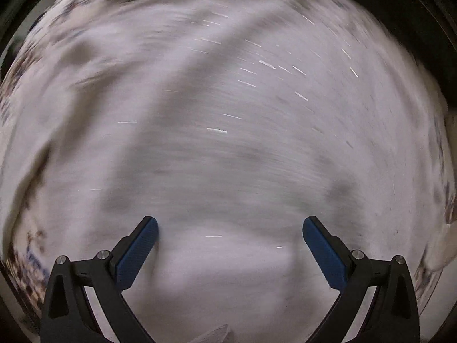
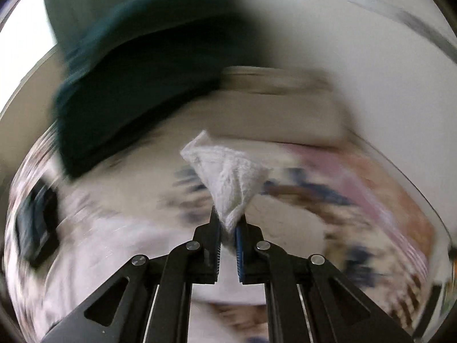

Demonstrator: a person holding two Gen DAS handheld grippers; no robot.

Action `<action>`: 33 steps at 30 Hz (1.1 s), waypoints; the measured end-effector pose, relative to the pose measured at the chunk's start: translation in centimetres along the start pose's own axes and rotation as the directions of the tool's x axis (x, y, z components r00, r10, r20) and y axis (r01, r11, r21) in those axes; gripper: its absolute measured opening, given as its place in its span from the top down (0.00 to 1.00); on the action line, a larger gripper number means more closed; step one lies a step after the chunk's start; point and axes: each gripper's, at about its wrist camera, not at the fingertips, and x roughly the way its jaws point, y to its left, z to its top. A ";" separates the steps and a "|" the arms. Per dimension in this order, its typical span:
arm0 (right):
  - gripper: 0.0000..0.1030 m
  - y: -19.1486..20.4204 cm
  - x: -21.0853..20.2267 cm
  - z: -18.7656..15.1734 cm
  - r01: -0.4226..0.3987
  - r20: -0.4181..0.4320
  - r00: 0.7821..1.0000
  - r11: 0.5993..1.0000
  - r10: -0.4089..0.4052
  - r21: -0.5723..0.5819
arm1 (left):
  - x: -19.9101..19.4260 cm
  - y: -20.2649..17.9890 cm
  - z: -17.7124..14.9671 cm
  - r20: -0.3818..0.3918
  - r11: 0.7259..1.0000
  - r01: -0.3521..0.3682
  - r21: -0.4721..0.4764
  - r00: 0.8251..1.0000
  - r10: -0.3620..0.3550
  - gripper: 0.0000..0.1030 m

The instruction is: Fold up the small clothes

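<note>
A pale, whitish garment (image 1: 217,131) lies spread below me and fills most of the left wrist view, smeared by motion. My left gripper (image 1: 230,230) hangs over it pointing down, its blue pads far apart and nothing between them. In the right wrist view my right gripper (image 2: 230,219) is shut on a bunched corner of the white knit cloth (image 2: 228,171), which sticks up past the fingertips in a fan. Its lower part drops out of sight behind the fingers.
A patterned bed cover (image 2: 357,200) lies underneath, also showing at the rim of the left wrist view as patterned bed cover (image 1: 31,257). A dark green cloth (image 2: 137,71) sits at the upper left, a beige pillow (image 2: 280,108) behind, and a dark flat object (image 2: 34,223) at the left.
</note>
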 end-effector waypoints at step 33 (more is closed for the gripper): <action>0.36 22.2 3.9 -19.0 -0.194 -0.466 0.884 0.936 0.037 -0.294 | -7.9 48.1 -18.7 -0.064 0.750 -0.169 -0.640 0.984 0.168 0.00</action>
